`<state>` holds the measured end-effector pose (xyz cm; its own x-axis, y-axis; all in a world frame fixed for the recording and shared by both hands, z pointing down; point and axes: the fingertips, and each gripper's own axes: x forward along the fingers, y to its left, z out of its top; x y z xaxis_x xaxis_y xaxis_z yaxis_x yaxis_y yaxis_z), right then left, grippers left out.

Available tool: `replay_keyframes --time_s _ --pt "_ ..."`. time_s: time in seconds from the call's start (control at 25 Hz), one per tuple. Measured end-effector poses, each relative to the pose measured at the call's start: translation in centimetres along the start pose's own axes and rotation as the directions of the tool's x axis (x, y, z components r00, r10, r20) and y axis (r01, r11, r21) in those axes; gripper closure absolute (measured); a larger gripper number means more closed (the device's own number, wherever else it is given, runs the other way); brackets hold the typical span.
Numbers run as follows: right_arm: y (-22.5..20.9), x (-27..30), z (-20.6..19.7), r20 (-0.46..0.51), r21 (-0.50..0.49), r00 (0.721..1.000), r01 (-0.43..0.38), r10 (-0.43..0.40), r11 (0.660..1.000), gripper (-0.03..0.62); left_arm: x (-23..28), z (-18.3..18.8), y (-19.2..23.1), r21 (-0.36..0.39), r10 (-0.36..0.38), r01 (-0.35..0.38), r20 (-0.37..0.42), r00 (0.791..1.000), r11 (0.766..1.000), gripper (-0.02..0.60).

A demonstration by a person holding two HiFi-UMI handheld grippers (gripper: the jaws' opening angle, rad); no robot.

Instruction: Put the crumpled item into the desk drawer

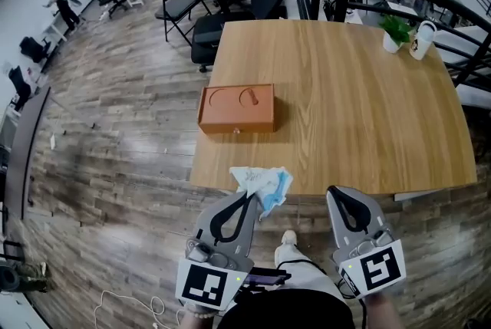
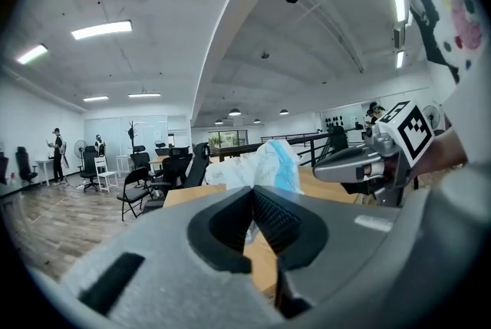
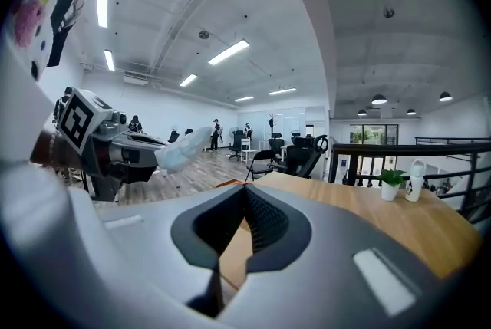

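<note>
On the 9 o'clock side of the counter [image 1: 345, 90] sits the orange-brown desk drawer unit [image 1: 236, 109]. Its single drawer is closed and the small drawer knob [image 1: 235, 131] faces the person, so the front can be reached from the near edge. At roughly 5 o'clock from it, just over that near edge, the left gripper [image 1: 252, 199] holds the crumpled item [image 1: 265, 183], a white wad with a pale blue part; whether it is tissue or a mask I cannot tell. The left gripper's fingers [image 2: 285, 222] are pinching its lower end, so most of the wad sticks out beyond the tips and clear of the counter, probably so it can be carried over and dropped in cleanly. At 3 o'clock from it, and apart, the right gripper [image 1: 336, 193] hovers with its fingers pressed together on nothing. I judge it to be the free one for pulling the knob, since the drawer has to open before the wad can go in. At the counter's far 1 o'clock corner stand a small potted plant [image 1: 396, 30] and a white mug [image 1: 421, 40], well out of the way.
</note>
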<state>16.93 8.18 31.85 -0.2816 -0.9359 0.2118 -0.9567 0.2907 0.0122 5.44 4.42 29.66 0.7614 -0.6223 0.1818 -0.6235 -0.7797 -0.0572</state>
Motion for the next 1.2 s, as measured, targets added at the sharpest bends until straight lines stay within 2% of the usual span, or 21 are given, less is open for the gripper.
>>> replay_keyframes --time_s 0.16,0.56,0.88,1.2 --pt "-1.2 1.4 0.9 0.005 -0.005 0.999 -0.032 0.032 0.999 0.588 1.6 0.7 0.8 0.007 0.025 -0.025 -0.011 1.000 1.000 0.577" --pt "-2.0 2.8 2.0 0.021 -0.016 0.998 -0.059 0.059 0.998 0.588 3.0 1.9 1.6 0.095 0.043 -0.042 -0.009 0.999 0.995 0.577" --pt "-2.2 3.3 2.5 0.038 -0.036 0.999 -0.037 0.038 0.999 0.588 3.1 2.0 2.2 0.091 0.041 -0.042 0.015 0.999 0.995 0.577" --pt "-0.9 6.5 3.6 0.022 -0.050 0.997 -0.078 0.079 0.996 0.588 2.8 1.9 5.4 0.113 0.064 -0.062 -0.011 0.998 0.992 0.577"
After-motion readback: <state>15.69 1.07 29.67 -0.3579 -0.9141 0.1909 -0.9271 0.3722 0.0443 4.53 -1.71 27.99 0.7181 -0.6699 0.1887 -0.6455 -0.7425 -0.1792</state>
